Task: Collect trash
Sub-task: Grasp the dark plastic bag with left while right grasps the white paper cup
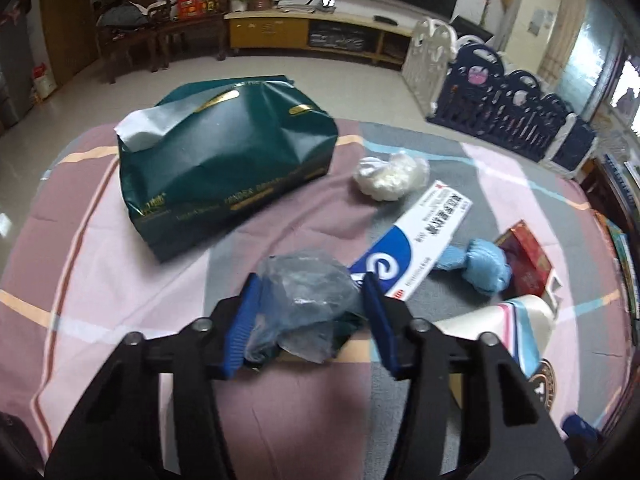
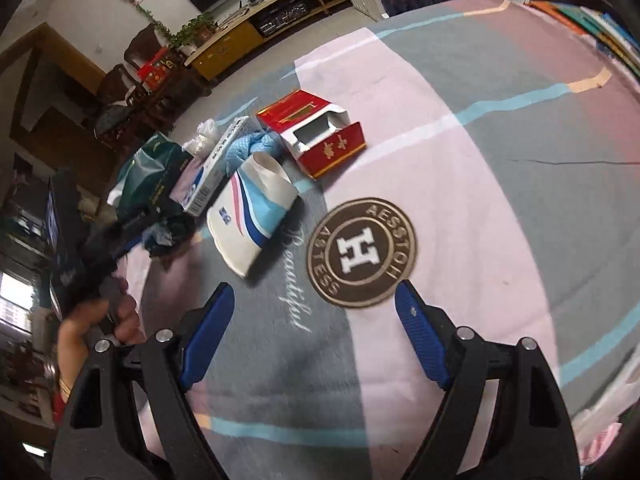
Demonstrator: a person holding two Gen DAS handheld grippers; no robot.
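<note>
1. Trash lies scattered on a bed-like surface under a soft striped cover [image 1: 120, 280] in pink, mauve, grey and pale blue, with a round brown patch [image 2: 362, 252] reading "H" and "AESSTOH", and script "Beautiful" beside it.
2. Room behind: pale tiled floor, a low yellow TV cabinet [image 1: 320, 32], dark wooden chairs, a white and navy playpen fence [image 1: 500, 100].
3. Largest item: a dark green glossy tissue pack [image 1: 224, 168], crumpled, gold lettering, white tissue poking out.
4. Long white-and-blue carton [image 1: 412, 236], printed with characters too small to read.
5. Flattened paper cup [image 2: 256, 216], white with blue and pink stripes, on its side.
6. Red cigarette box [image 2: 316, 136], lid flipped open.
7. Light blue knit wad [image 1: 484, 264] touches the carton; a white crumpled plastic ball [image 1: 390, 176] sits just beyond.
8. Left gripper [image 1: 308, 304]: ribbed blue pads closed around a crinkled clear plastic bag [image 1: 308, 292], near the carton.
9. Right gripper [image 2: 314, 320]: jaws spread wide, holding nothing, above the cover.
</note>
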